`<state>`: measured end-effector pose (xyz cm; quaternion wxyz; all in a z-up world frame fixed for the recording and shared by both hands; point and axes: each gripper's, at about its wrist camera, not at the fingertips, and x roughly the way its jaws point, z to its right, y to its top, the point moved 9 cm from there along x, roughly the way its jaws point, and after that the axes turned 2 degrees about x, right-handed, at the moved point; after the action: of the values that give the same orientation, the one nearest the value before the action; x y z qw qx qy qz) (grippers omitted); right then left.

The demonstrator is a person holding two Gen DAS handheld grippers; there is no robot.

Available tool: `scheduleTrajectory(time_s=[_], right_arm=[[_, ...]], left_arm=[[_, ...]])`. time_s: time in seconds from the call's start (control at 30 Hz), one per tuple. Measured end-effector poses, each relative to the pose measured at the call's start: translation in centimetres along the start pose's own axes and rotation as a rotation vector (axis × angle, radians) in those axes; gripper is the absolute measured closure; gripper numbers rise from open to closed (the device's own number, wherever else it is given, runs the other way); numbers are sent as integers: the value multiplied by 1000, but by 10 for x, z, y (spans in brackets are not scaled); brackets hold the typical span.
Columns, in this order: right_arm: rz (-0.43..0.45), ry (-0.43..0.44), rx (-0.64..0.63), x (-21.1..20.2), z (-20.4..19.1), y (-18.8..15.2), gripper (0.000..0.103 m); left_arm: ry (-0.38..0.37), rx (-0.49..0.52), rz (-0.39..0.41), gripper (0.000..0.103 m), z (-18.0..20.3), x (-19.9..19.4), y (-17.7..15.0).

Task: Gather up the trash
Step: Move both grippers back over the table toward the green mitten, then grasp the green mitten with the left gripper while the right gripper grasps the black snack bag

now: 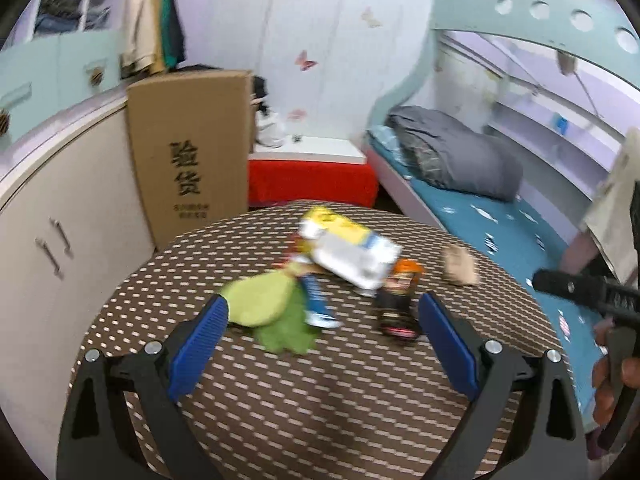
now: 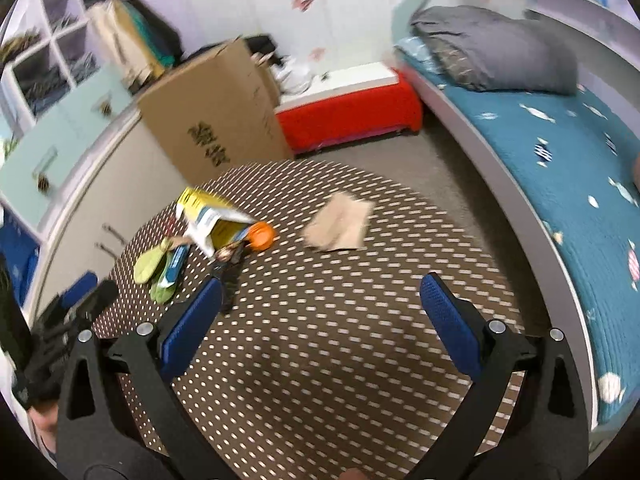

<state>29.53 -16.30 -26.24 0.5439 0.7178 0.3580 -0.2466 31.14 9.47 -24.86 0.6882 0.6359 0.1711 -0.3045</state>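
Trash lies on a round table with a brown dotted cloth (image 1: 320, 400) (image 2: 360, 340). There is a yellow and white carton (image 1: 348, 248) (image 2: 212, 220), a dark bottle with an orange cap (image 1: 400, 300) (image 2: 260, 236), a green wrapper (image 1: 276, 308) (image 2: 150, 266), a blue wrapper (image 1: 318, 300) (image 2: 174, 266) and a crumpled brown paper (image 1: 460, 266) (image 2: 340, 222). My left gripper (image 1: 322, 316) is open and empty just short of the green wrapper and bottle. My right gripper (image 2: 320, 304) is open and empty, well short of the brown paper.
A tall cardboard box (image 1: 192, 152) (image 2: 216, 120) stands behind the table beside a cabinet (image 1: 60, 200). A red bench (image 1: 312, 176) (image 2: 352, 116) is at the back. A bed with a blue cover (image 1: 500, 224) (image 2: 560, 160) runs along the right.
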Motion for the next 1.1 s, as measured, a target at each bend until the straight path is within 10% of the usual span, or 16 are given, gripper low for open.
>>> scheduleTrajectory(time_s=[0.5, 0.6, 0.73, 1.0, 1.1], right_arm=[[-97, 23, -104, 86, -63, -9, 6], [-95, 19, -128, 93, -69, -11, 6], [-95, 9, -160, 103, -76, -15, 8], [-67, -2, -236, 107, -91, -23, 75], [-80, 53, -198, 93, -86, -32, 76]], left_arm=[[9, 156, -141, 10, -37, 87, 4], [-3, 163, -178, 40, -35, 96, 1], [-33, 152, -211, 52, -33, 101, -3], [-48, 139, -202, 79, -30, 100, -5], [-45, 90, -197, 85, -32, 89, -11]])
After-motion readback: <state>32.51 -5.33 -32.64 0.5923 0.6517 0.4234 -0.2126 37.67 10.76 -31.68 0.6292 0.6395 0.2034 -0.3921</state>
